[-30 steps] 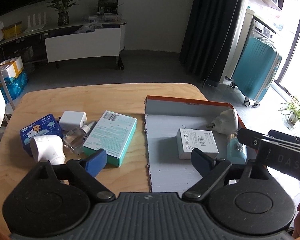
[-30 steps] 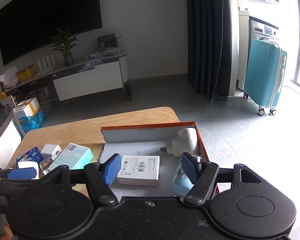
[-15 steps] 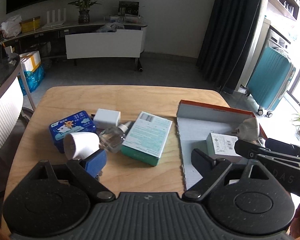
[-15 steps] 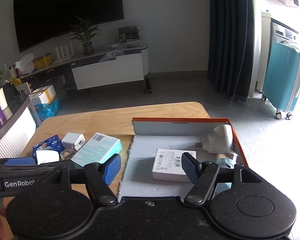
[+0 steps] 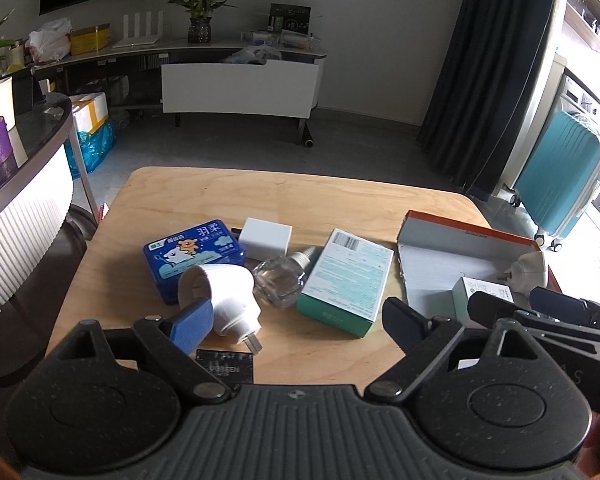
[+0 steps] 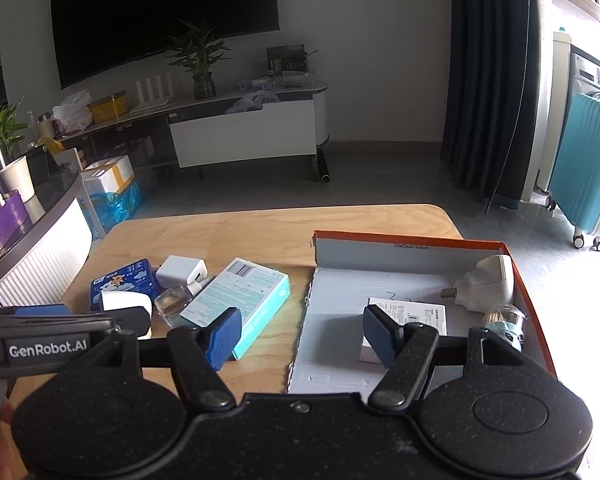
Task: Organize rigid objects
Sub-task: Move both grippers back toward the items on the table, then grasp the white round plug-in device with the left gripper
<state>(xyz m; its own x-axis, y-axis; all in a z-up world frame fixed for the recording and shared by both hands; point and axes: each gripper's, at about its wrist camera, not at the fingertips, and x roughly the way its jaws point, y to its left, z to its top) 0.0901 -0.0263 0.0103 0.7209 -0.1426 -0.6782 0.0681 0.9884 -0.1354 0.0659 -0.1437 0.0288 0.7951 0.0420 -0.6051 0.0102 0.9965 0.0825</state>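
On the wooden table (image 5: 260,196) lie a blue tin (image 5: 192,258), a white charger cube (image 5: 266,237), a clear bottle (image 5: 280,278), a teal box (image 5: 348,280), a white plug device (image 5: 224,294) and a black UGREEN card (image 5: 225,366). An orange-rimmed box (image 6: 412,240) on the right holds a white adapter (image 6: 488,286), a white carton (image 6: 416,316) and a small blue-based bottle (image 6: 506,322). My left gripper (image 5: 298,322) is open and empty, above the loose items, its left finger by the plug device. My right gripper (image 6: 300,334) is open and empty at the box's near left edge.
A TV cabinet (image 6: 244,132), a teal suitcase (image 6: 584,164) and dark curtains (image 6: 488,80) stand beyond the table. A curved counter (image 5: 20,184) is at the left. The far half of the tabletop holds nothing.
Both grippers have swung left. The left view now centres on the loose items instead of the box. Both stay open; no object has moved.
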